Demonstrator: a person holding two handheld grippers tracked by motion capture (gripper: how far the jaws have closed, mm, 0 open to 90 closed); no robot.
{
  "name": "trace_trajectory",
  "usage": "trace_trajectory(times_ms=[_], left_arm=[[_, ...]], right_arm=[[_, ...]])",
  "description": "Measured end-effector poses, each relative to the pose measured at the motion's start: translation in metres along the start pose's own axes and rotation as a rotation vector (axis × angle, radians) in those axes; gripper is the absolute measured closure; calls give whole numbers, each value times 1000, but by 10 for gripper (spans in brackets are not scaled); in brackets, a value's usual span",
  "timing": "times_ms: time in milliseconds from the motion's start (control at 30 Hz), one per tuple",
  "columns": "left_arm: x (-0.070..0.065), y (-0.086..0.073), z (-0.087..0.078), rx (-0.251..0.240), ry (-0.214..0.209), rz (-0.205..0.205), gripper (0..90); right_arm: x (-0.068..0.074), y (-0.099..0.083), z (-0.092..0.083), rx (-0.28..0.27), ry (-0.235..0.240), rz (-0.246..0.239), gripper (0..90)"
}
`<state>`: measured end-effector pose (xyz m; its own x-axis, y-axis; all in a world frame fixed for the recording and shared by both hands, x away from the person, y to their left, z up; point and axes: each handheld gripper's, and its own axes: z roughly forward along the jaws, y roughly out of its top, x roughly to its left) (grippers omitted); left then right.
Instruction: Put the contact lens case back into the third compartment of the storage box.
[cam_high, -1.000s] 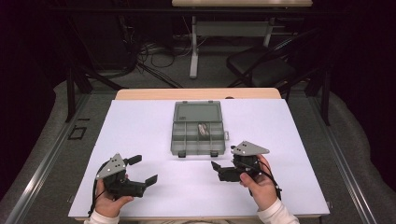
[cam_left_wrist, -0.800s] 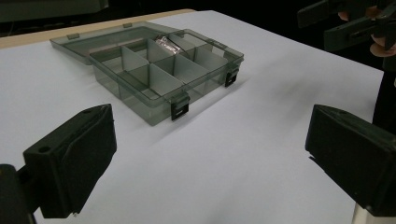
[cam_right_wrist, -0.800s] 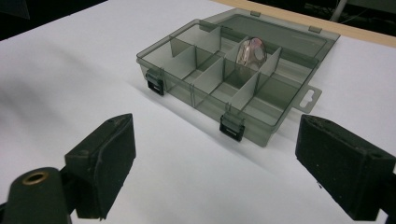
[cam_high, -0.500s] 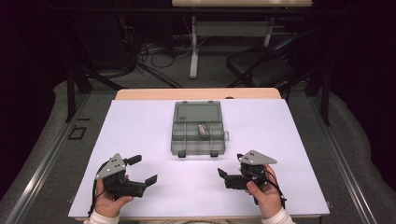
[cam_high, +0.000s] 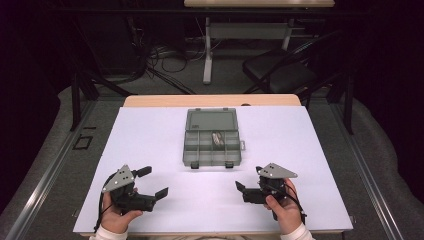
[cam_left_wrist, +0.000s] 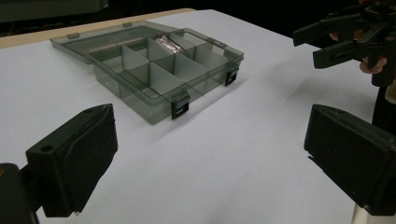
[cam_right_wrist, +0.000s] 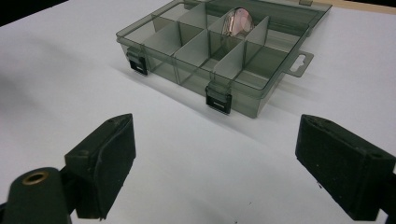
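Box (cam_high: 212, 138): smoke-grey clear plastic organiser, lid (cam_high: 210, 119) laid back flat on the far side, at mid-table, well ahead of both grippers; two black latches (cam_right_wrist: 218, 100) on the near wall, hang tab (cam_right_wrist: 299, 63) on one end; partitions make a grid of compartments.

Packet (cam_high: 217, 138): small shiny clear bag, propped in a compartment of the back row; contents too small to tell; every other compartment seems bare.

Handling, judged: box light, stiff, thin-walled and smooth, likely to slide on the sheet if pushed from one side; best taken by a side wall or at the latched front edge, with the other gripper steadying; lid hinges may flex, so close it by pressing near the latches. Packet light, soft, crinkly and slippery; pinch its upper edge where it stands above the partitions.

Left gripper (cam_high: 148, 183): held in the left hand near the front edge, left of the box; jaws spread wide, nothing between them, touching nothing; pointed toward the box.

Right gripper (cam_high: 249, 181): held in the right hand near the front edge, right of the box; jaws spread wide, bare, clear of box and sheet; aimed at the latched front wall.

Table (cam_high: 150, 145): white sheet over a wooden top; a chair (cam_high: 280, 75) and cables on the floor beyond.
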<state>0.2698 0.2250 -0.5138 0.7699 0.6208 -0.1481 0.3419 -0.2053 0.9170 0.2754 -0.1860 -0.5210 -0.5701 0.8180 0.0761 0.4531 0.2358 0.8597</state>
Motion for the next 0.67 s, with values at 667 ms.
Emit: trace_trajectory(times_ms=[667], left_arm=[[1,0,1,3,1,1,27]], right_arm=[[-2,-6,7,33,-1,-2,118]])
